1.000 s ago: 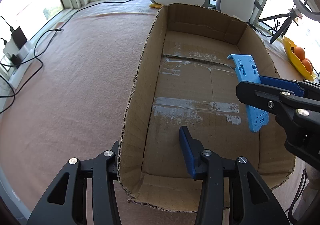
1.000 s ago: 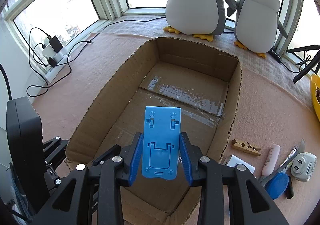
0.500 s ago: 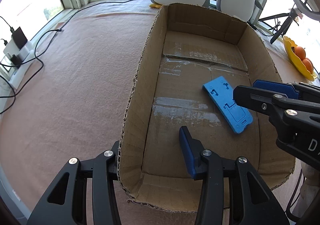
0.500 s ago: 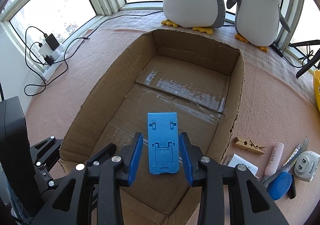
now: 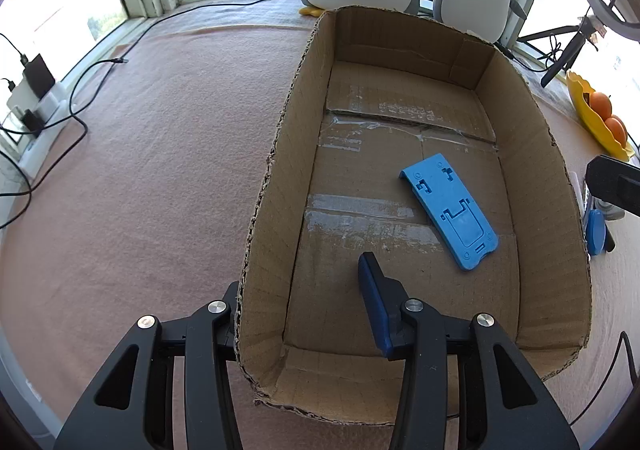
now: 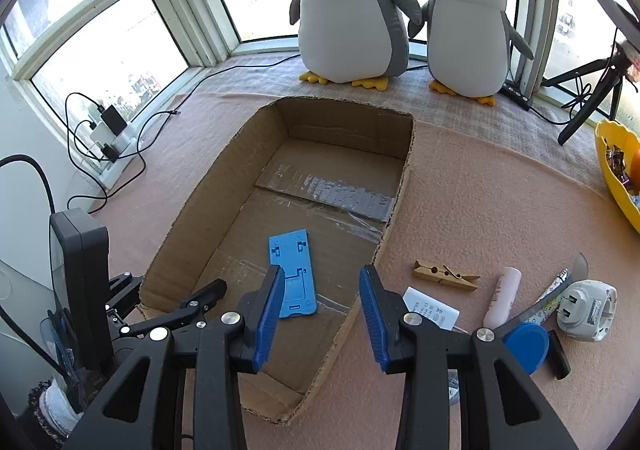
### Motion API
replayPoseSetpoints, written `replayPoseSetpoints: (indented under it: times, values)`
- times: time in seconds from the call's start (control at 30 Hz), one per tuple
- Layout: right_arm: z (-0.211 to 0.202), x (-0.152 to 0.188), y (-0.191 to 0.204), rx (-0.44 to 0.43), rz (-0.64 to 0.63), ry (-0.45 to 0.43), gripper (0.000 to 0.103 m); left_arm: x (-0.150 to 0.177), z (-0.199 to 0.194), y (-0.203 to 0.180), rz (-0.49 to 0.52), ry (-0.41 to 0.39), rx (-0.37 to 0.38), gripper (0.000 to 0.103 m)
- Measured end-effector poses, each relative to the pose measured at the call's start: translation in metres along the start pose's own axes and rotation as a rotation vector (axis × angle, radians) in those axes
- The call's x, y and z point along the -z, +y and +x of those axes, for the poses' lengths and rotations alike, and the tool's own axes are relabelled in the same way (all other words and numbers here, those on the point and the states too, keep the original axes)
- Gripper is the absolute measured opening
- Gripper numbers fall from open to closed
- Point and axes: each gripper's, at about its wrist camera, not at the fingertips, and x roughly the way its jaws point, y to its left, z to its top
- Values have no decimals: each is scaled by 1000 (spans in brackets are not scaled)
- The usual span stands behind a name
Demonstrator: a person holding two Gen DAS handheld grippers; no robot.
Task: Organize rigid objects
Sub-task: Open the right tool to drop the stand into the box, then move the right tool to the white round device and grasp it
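Now the blue phone stand (image 5: 450,212) lies flat on the floor of the cardboard box (image 5: 280,154), toward the box's right side, touching neither gripper. Its long axis runs slantwise across the taped seam of the box bottom.

Seen from the right wrist, the right gripper (image 6: 320,314) hangs above the near end of the box with its jaws spread wide and nothing between them; the stand (image 6: 294,274) shows just beyond its left blue pad, which hides part of the stand's near end.

From the left wrist, the left gripper (image 5: 298,302) straddles the box's left wall near the close corner: one finger sits outside the cardboard, the blue-padded finger (image 5: 374,302) inside. The jaws stand wide on either side of the wall, and I cannot tell whether either finger touches it.

On the pink cloth (image 6: 480,202) to the right of the box lie a wooden clothespin (image 6: 446,275), a pink tube (image 6: 502,298), a white card (image 6: 432,308), a blue round lid (image 6: 524,346) and a white plug adapter (image 6: 586,308), all near one another. Two plush penguins (image 6: 348,10) stand beyond the box's far end, by the window, and a yellow bowl (image 6: 616,178) sits at the far right
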Motion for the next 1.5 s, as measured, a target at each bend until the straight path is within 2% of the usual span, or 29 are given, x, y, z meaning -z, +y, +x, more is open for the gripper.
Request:
replayPoseSetpoints:
  times: [0.27,0.4,0.53,0.67,0.8,1.03,1.3,1.33,1.4,1.5]
  values:
    - [-50,27,-83,76,99,-75,36,0,0,1,0,1,0,44]
    - [-72,40,-126,148,142,-107,43,0,1,1,0,1,-1,44]
    - [-82,51,-170,194,207,-98,43,0,1,1,0,3,-2,44]
    - [-75,57,-205,211,254,-58,43,0,1,1,6,5,-9,44]
    - [-58,59,-226,188,287,-11,42,0,0,0,6,5,-13,45]
    - [-35,54,-251,100,352,22,41,-1,-1,-2,8,9,-24,46]
    - [-12,49,-256,35,344,72,33,-3,0,-4,12,12,-31,47]
    - [-12,48,-257,21,349,64,32,-3,-1,-4,12,12,-32,47]
    - [-12,48,-258,-1,366,59,24,-3,-1,-4,12,12,-33,47]
    - [-13,51,-258,-8,372,44,22,-3,0,-5,14,14,-40,47]
